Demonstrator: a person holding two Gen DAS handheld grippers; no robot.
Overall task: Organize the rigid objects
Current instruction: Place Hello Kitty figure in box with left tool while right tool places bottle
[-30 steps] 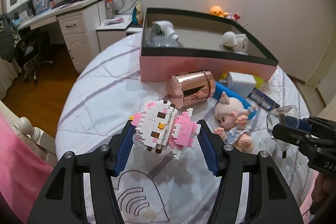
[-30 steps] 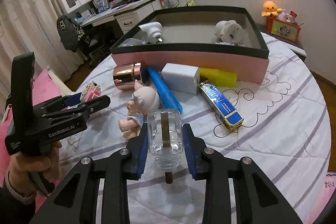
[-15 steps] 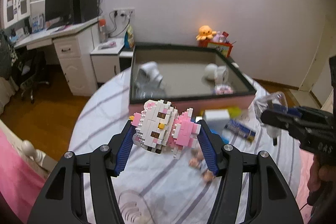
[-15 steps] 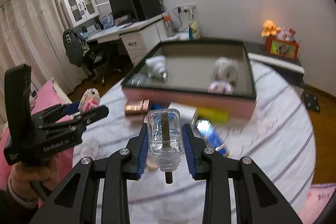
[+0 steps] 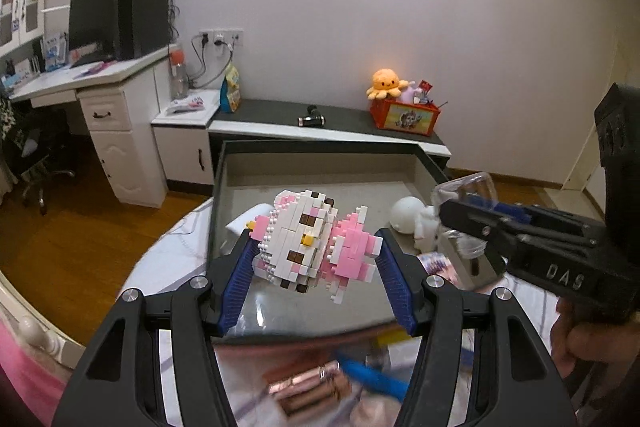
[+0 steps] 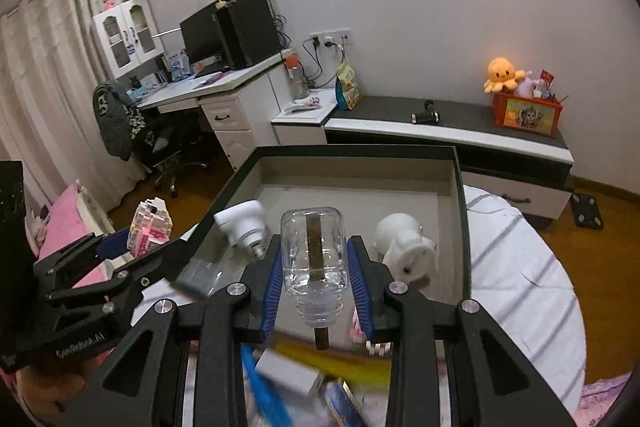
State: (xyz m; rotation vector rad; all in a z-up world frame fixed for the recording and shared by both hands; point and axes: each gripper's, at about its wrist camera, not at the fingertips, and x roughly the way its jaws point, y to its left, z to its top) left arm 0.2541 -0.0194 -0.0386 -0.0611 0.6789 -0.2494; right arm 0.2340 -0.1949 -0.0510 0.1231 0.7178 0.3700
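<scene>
My left gripper (image 5: 314,259) is shut on a pink and white brick-built cat figure (image 5: 312,247) and holds it in the air over the near part of the black-rimmed pink box (image 5: 320,147). My right gripper (image 6: 316,267) is shut on a clear glass bottle (image 6: 314,259) with a brown stick inside, also raised over the box's (image 6: 352,151) near edge. Each gripper shows in the other's view: the right one (image 5: 472,223) at the right, the left one (image 6: 132,247) at the left. A white rabbit figure (image 6: 404,243) and a white camera-like toy (image 6: 242,227) lie inside the box.
On the bed in front of the box lie a rose-gold cylinder (image 5: 308,387), a blue tube (image 6: 264,387), a white box (image 6: 288,371) and a yellow item (image 6: 340,359), all blurred. A desk (image 6: 224,95) and a low cabinet (image 6: 440,131) stand behind.
Both grippers rose and moved forward from above the bed to over the box, each still holding its object. The loose items on the bed dropped to the bottom of both views.
</scene>
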